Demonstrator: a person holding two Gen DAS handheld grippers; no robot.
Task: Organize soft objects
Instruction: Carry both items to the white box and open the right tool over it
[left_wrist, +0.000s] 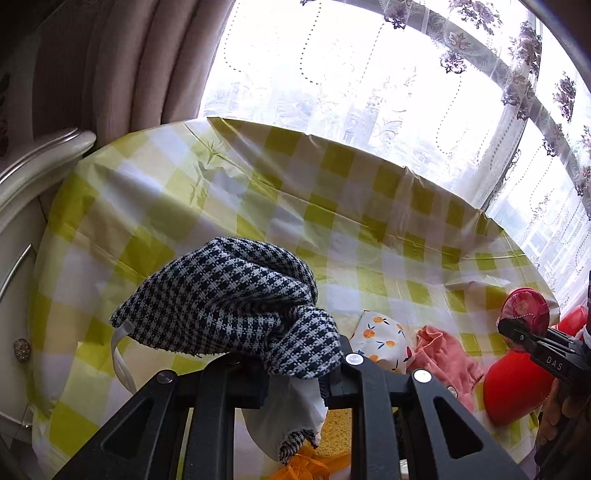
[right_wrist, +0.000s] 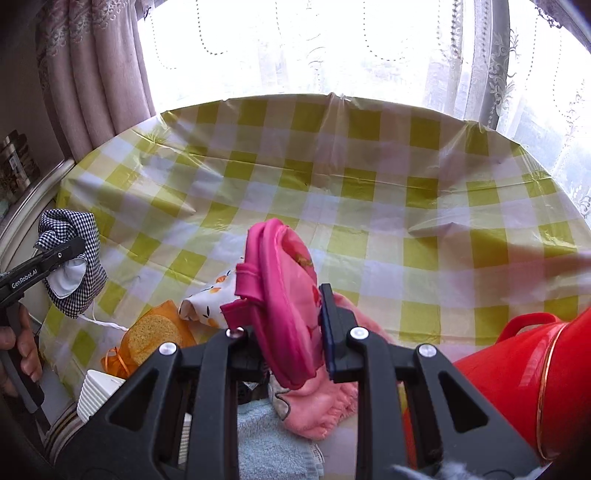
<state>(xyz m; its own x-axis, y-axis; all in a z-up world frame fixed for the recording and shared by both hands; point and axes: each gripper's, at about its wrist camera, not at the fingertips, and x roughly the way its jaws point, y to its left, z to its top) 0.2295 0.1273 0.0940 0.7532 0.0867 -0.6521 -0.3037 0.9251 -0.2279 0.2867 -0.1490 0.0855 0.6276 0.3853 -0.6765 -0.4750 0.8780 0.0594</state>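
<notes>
**Op:** Left wrist view first. My left gripper (left_wrist: 295, 373) has its jaws drawn nearly together on a houndstooth cloth (left_wrist: 229, 295), which hangs bunched above the yellow-checked tablecloth (left_wrist: 229, 192), its white lining drooping below the fingers.

**Desk:** What lies around it?

**Op:** Past the fingers, on the cloth: an orange-print fabric (left_wrist: 384, 339) touching a coral pink cloth (left_wrist: 443, 354). Below the jaws, a yellow sponge (left_wrist: 336, 432) and an orange ribbon (left_wrist: 306, 465). Far right, my right gripper (left_wrist: 517, 332) carries a pink pouch (left_wrist: 524, 310) in front of a red tub (left_wrist: 513, 387). Cabinet edge on the left, curtained window behind.

**Desk:** Right wrist view?

**Op:** Right gripper (right_wrist: 291, 339) pinches the pink pouch (right_wrist: 284, 295) at a narrow gap; pouch stands on edge above the table. Under it, the coral pink cloth (right_wrist: 317, 410) and a light blue towel (right_wrist: 269, 439). Left of the jaws: orange-print fabric (right_wrist: 203, 302), sponge (right_wrist: 155, 336), a ribbed white cup (right_wrist: 98, 395). Red tub (right_wrist: 517, 384) crowds the right side, just beside the fingers. Far left, the left gripper (right_wrist: 70, 251) grips the houndstooth cloth (right_wrist: 81, 280), a hand (right_wrist: 22, 347) on its handle.
</notes>
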